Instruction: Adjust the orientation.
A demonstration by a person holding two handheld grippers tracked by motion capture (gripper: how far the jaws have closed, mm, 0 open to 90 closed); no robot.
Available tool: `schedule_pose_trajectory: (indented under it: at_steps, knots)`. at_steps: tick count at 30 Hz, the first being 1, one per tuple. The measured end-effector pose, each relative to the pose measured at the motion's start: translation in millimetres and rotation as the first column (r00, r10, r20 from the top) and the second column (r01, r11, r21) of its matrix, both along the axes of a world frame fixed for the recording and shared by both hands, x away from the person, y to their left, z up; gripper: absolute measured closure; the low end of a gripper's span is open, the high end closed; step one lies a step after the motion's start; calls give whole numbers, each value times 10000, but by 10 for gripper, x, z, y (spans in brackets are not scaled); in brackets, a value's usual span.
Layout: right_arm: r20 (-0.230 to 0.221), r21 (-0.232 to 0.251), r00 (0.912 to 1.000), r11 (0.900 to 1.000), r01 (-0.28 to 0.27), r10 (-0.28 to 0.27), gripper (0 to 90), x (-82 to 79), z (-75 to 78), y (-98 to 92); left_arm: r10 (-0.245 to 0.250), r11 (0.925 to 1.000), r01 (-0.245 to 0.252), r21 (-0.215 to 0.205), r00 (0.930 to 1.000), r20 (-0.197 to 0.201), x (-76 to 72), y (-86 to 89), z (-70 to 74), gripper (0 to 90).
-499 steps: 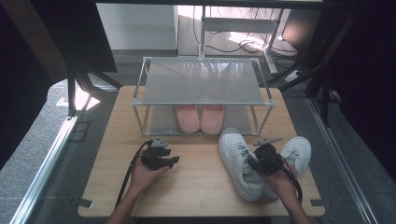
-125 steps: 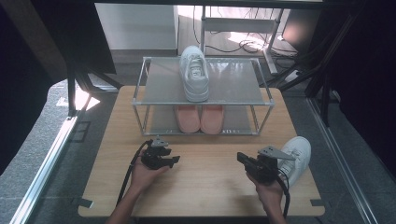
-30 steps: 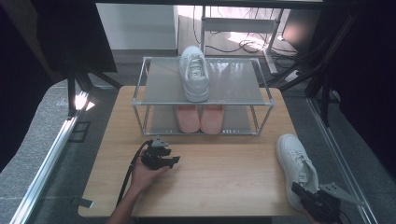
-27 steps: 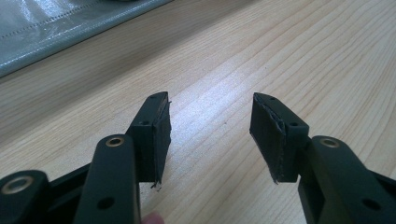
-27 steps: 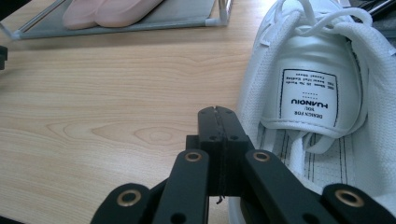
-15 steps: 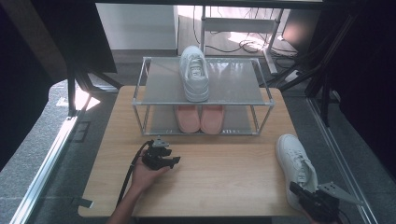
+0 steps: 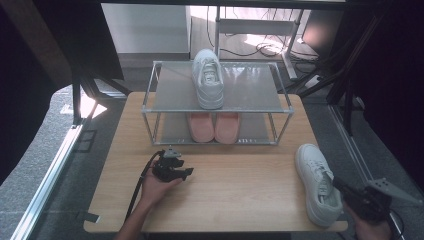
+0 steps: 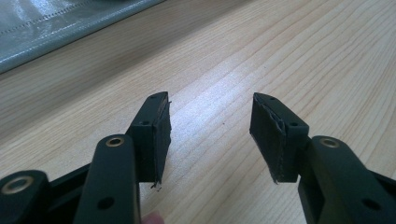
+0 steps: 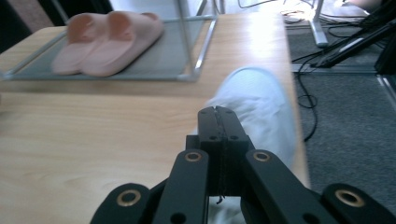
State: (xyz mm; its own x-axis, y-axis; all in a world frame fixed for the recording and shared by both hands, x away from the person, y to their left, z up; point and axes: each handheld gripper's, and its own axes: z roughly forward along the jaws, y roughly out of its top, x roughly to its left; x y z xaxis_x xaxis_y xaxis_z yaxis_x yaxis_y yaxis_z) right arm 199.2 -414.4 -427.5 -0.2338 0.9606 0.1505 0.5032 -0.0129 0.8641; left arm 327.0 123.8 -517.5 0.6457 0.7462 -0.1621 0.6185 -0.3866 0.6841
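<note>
Evidently the white lace-up sneaker [image 7: 317, 182] lying at the table's 4 o'clock corner awaits a spot beside its mate [image 7: 208, 77] on the 2-tier metal-frame shoe rack [image 7: 250, 97] at 12 o'clock. Its tongue or heel seems pinched by the right gripper [image 9: 218, 122], jaws pressed together, for lifting. At 8 o'clock the left gripper [image 8: 210, 135] rests idle, jaws apart and empty.

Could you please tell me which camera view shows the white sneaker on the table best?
The high view: the white sneaker lies whole at the table's right edge. The right gripper view has it blurred behind the shut right gripper.
</note>
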Motion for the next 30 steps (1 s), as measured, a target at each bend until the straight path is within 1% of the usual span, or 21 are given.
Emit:
schedule_pose_trajectory:
  at_steps: [4,6,9,10,13,16,21,27,30]
  knots:
    - [-243,-5,9995,9998,220,-220,900,263,-55,-229,0,10000,0,20,10000,-3,2,0,-1,486]
    - [-312,160,9992,9996,243,-238,900,395,-110,-322,6,10000,-6,32,10000,-14,9,4,-5,486]
    - [-578,203,9976,9991,385,-373,900,599,-210,-448,-9,10000,9,69,10000,-32,10,-2,-13,486]
    - [-695,213,9967,9988,443,-427,900,655,-244,-480,0,10000,1,69,10000,-34,10,-4,-13,486]
    - [-784,342,9956,9979,541,-513,900,743,-321,-512,16,10000,-15,78,10000,-35,11,2,-11,486]
    - [-612,411,9966,9975,570,-544,900,710,-326,-484,56,10000,-56,42,10000,-40,12,14,-8,486]
    - [-199,315,9992,9988,367,-361,887,543,-241,-409,-16,10000,17,68,10000,-59,5,-7,-13,486]
    - [-18,143,9999,9998,122,-121,830,423,-170,-287,-14,10000,14,33,10000,-13,-1,-8,0,486]
    - [-98,-40,9999,10000,68,-68,797,394,-162,-264,1,10000,-1,43,10000,-11,2,0,-1,486]
